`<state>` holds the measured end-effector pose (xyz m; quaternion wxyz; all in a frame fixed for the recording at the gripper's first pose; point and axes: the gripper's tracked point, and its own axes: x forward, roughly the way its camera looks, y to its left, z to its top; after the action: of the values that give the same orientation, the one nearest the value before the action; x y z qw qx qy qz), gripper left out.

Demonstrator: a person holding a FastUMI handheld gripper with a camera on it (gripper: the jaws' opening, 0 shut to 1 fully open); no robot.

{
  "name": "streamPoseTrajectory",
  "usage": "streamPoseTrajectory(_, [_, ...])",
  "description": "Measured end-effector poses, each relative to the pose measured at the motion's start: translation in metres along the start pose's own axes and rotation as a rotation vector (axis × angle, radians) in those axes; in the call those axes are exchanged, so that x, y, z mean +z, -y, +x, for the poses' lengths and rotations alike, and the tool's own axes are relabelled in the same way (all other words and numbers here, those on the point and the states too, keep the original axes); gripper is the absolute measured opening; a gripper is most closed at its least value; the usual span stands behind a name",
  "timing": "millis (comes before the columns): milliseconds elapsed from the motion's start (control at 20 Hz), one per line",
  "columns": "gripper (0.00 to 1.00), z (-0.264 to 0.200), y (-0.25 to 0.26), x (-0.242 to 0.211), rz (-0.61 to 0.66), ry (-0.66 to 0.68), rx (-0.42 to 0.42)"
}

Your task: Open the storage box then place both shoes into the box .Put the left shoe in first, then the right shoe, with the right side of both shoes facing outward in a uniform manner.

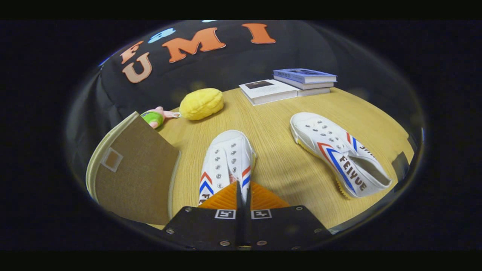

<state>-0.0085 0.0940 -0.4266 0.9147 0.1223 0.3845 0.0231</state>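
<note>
While the storage box (pixel 131 171) sits at the left edge of the wooden surface (pixel 278 158) with its brown fabric lid closed, a small pink and green toy (pixel 156 116) and a yellow plush (pixel 201 103) lie just beyond it toward the far edge. Just right of the box, one white shoe (pixel 226 162) points away, its heel end under the orange fingers (pixel 220 199). The tongs (pixel 243 197) are pressed together above that shoe, gripping nothing that shows. Further right, well apart, the second white shoe (pixel 339 152) lies tilted onto its side. Stacked books (pixel 290 84) rest near the far edge.
</note>
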Motion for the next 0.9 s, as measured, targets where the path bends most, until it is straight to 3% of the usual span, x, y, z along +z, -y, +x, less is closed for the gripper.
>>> streamPoseTrajectory(350, [0.00, -0.043, -0.021, 0.056, 0.028, 0.090, 0.008])
streamPoseTrajectory(650, [0.00, -0.091, -0.075, 0.116, -0.011, 0.181, 0.058])
streamPoseTrajectory(900, [0.00, -0.108, -0.145, 0.133, 0.003, 0.212, 0.173])
